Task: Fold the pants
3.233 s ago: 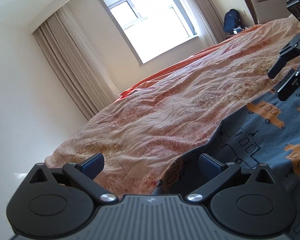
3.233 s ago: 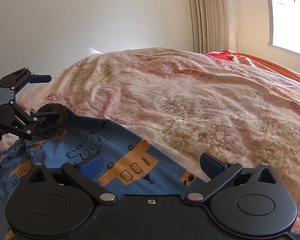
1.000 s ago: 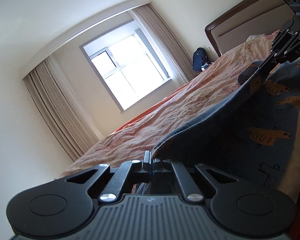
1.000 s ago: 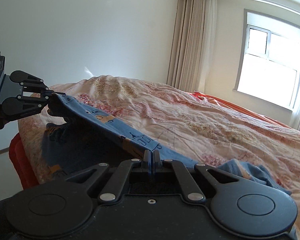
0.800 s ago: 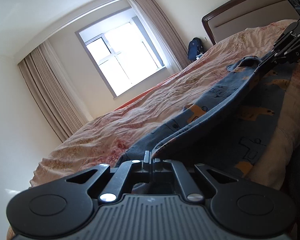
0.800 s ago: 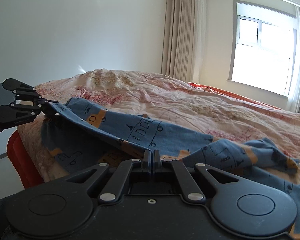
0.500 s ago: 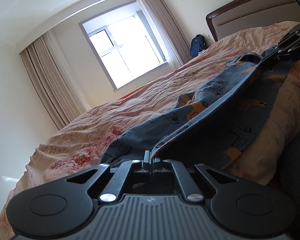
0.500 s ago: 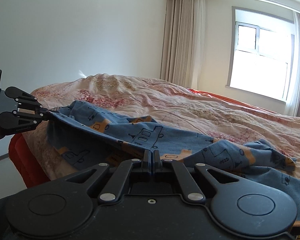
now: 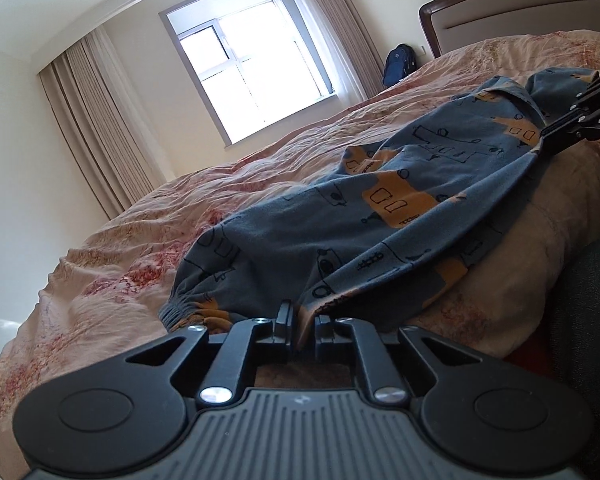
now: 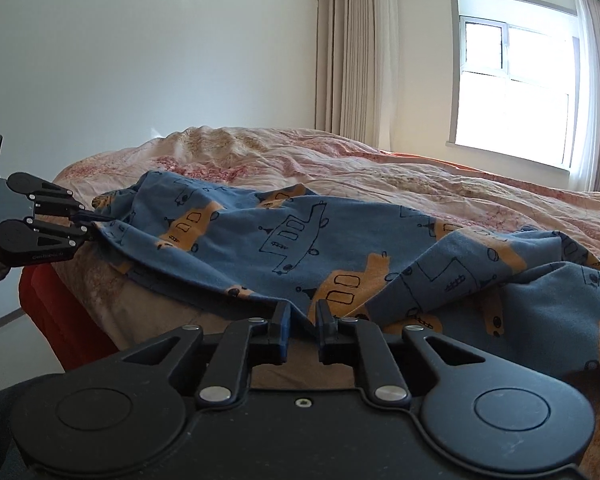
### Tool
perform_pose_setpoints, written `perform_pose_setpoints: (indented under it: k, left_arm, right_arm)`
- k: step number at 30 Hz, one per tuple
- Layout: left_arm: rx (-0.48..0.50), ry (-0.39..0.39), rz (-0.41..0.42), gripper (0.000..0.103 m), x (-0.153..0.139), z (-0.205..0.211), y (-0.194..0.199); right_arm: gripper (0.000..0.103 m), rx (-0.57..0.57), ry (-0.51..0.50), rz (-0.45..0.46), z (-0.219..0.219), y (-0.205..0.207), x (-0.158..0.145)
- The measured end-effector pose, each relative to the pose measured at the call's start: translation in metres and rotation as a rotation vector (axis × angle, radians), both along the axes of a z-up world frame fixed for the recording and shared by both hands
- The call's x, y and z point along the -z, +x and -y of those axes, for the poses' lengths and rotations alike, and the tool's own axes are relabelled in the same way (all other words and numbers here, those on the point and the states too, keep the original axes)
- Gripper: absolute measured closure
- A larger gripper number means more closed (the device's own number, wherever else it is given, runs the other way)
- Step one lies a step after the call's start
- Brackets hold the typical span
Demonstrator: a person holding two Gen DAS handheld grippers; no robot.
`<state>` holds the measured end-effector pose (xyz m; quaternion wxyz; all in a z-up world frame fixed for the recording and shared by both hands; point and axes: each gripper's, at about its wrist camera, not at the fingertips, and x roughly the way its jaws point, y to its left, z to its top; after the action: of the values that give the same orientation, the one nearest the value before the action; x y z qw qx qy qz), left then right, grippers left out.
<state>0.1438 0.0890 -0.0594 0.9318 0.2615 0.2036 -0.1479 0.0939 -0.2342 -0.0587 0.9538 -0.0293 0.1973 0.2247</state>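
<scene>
Wide bed covered by a crumpled pink floral quilt point(image 9: 260, 184), on which lie the blue cotton pants printed with orange and outlined vehicles point(image 9: 380, 208), draped over the quilt's near edge ahead of both sets of fingers. The left gripper point(image 9: 300, 326) has its fingers slightly apart with a fold of the pants' edge caught between them; the right gripper point(image 10: 302, 320) is set likewise on another stretch of the same edge, its fingers a little apart around the cloth. Judged step: laying the held edge down flat. To do it well, both grippers should lower together with the edge taut between them, parting only once the cloth rests on the quilt, lest the bunched far side drag. The left wrist view alone shows the gathered elastic cuff point(image 9: 180, 308) just left of its fingers, the padded headboard with dark wooden frame point(image 9: 520, 12) and a dark blue backpack point(image 9: 398, 64) far beyond; the right wrist view alone shows the rumpled heap of cloth to the right of its fingers and the bare white wall point(image 10: 140, 60)
</scene>
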Motion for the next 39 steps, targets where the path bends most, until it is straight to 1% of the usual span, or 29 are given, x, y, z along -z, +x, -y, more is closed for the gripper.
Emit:
perform_pose_setpoints:
  k: [1,2,3,4,5,6,7,9,10,11,12,14,17,20,23,25,26,27,28,30,32,34,35,36,37,38,39]
  left_arm:
    - [-0.010,-0.007,-0.003,0.087,-0.001,0.002,0.000]
    - [-0.022,-0.019,-0.009,0.080,-0.003,0.004,-0.002]
    - [-0.030,-0.036,-0.017,0.061,-0.005,0.005,-0.004]
    - [-0.038,-0.058,-0.026,0.047,-0.008,0.006,-0.006]
    - [-0.044,-0.083,-0.032,0.020,-0.011,0.007,-0.009]
    - [-0.047,-0.112,-0.031,0.009,-0.015,0.008,-0.014]
    - [-0.047,-0.133,-0.026,0.008,-0.019,0.011,-0.019]
    - [-0.055,-0.146,-0.028,0.007,-0.025,0.021,-0.027]
    - [-0.066,-0.157,-0.022,0.005,-0.028,0.027,-0.030]
    - [-0.076,-0.173,-0.015,0.000,-0.031,0.034,-0.033]
    - [-0.082,-0.196,-0.009,0.000,-0.035,0.042,-0.036]
    - [-0.073,-0.238,-0.016,0.000,-0.040,0.063,-0.036]
    - [-0.036,-0.298,-0.036,0.000,-0.038,0.101,-0.030]
    - [0.012,-0.322,-0.054,0.000,-0.033,0.146,-0.022]
    - [0.061,-0.353,-0.049,0.000,-0.034,0.183,-0.017]
    - [0.071,-0.383,-0.052,0.000,-0.032,0.211,-0.012]
    - [0.065,-0.404,-0.057,0.000,-0.032,0.221,-0.008]
    - [0.045,-0.430,-0.066,0.000,-0.030,0.232,-0.003]
    - [0.022,-0.450,-0.072,0.000,-0.029,0.239,0.000]
    - [-0.058,-0.503,-0.067,0.000,-0.024,0.255,0.006]
    - [-0.099,-0.547,-0.046,0.000,-0.018,0.262,0.007]
    - [-0.125,-0.573,-0.032,0.000,-0.013,0.264,0.008]
    - [-0.129,-0.578,-0.029,0.000,-0.011,0.264,0.008]
    - [-0.131,-0.579,-0.028,0.000,-0.010,0.264,0.008]
    - [-0.133,-0.576,-0.025,0.000,-0.009,0.264,0.008]
    - [-0.136,-0.574,-0.016,0.000,-0.009,0.262,0.007]
    - [-0.139,-0.580,-0.006,0.000,-0.010,0.260,0.007]
  right_arm:
    - [0.082,0.000,0.012,0.005,0.002,-0.004,-0.001]
    - [0.075,0.003,0.019,0.012,0.004,-0.007,-0.002]
    - [0.066,0.009,0.026,0.021,0.006,-0.012,-0.003]
    - [0.061,0.015,0.036,0.027,0.010,-0.015,-0.005]
    - [0.055,0.024,0.053,0.033,0.015,-0.020,-0.007]
    - [0.048,0.034,0.066,0.038,0.020,-0.024,-0.008]
    - [0.044,0.047,0.078,0.043,0.026,-0.028,-0.009]
    - [0.025,0.080,0.097,0.052,0.040,-0.037,-0.012]
    - [0.021,0.097,0.112,0.059,0.048,-0.042,-0.013]
    - [0.013,0.112,0.130,0.065,0.057,-0.047,-0.014]
    - [0.005,0.128,0.146,0.072,0.066,-0.051,-0.015]
    - [0.001,0.154,0.167,0.086,0.083,-0.060,-0.015]
    - [0.001,0.204,0.157,0.097,0.111,-0.067,-0.014]
    - [0.001,0.275,0.156,0.090,0.141,-0.068,-0.010]
    - [0.001,0.349,0.185,0.069,0.173,-0.066,-0.004]
    - [0.001,0.402,0.200,0.041,0.191,-0.061,0.001]
    - [0.003,0.424,0.204,0.026,0.198,-0.056,0.003]
    - [0.009,0.438,0.209,0.011,0.203,-0.051,0.005]
    - [0.012,0.446,0.217,-0.006,0.207,-0.047,0.008]
    - [0.023,0.451,0.253,-0.039,0.213,-0.038,0.013]
    - [0.028,0.443,0.283,-0.054,0.213,-0.030,0.017]
    - [0.035,0.442,0.279,-0.059,0.210,-0.026,0.018]
    - [0.043,0.442,0.281,-0.059,0.209,-0.025,0.019]
    - [0.056,0.441,0.289,-0.061,0.209,-0.023,0.020]
    - [0.062,0.440,0.307,-0.066,0.209,-0.021,0.020]
    - [0.072,0.447,0.319,-0.073,0.210,-0.019,0.021]
    - [0.075,0.449,0.329,-0.078,0.211,-0.018,0.022]
